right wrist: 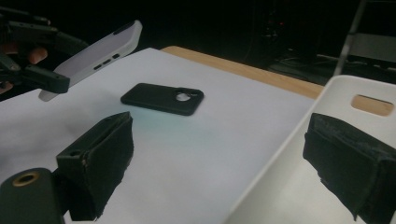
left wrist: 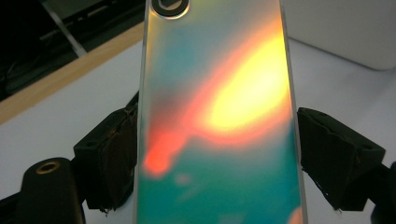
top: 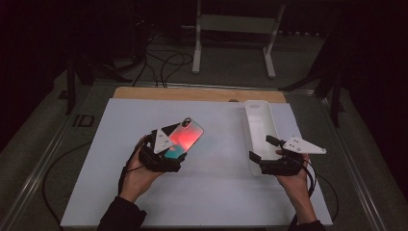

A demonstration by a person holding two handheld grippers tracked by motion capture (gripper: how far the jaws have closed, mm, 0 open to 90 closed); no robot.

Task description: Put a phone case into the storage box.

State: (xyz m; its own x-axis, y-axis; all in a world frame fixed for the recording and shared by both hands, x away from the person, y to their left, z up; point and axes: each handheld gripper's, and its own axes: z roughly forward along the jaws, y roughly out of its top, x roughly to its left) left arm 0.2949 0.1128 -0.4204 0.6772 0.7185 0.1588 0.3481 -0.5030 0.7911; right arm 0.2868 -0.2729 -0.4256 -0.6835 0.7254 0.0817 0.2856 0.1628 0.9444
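A phone (top: 187,134) with a shiny red, yellow and teal back is held off the table, tilted, in my left gripper (top: 174,148). Both pads press its long edges, and its camera end (left wrist: 172,5) points away from me. The phone (left wrist: 219,107) lies between the jaws of the left gripper (left wrist: 219,161). A black phone case (right wrist: 163,99) lies flat on the white mat, below the raised phone (right wrist: 93,53). My right gripper (top: 263,148) is open astride the near left wall of a white tray (top: 260,120), gripping nothing. One jaw of the right gripper (right wrist: 229,161) is outside the tray (right wrist: 345,88) and one inside.
A white mat (top: 110,192) covers the table, with a wooden strip (top: 197,94) along its far edge. Behind the table stand a white metal frame (top: 235,24) and loose cables (top: 163,62) on the dark floor. The tray's inside holds nothing.
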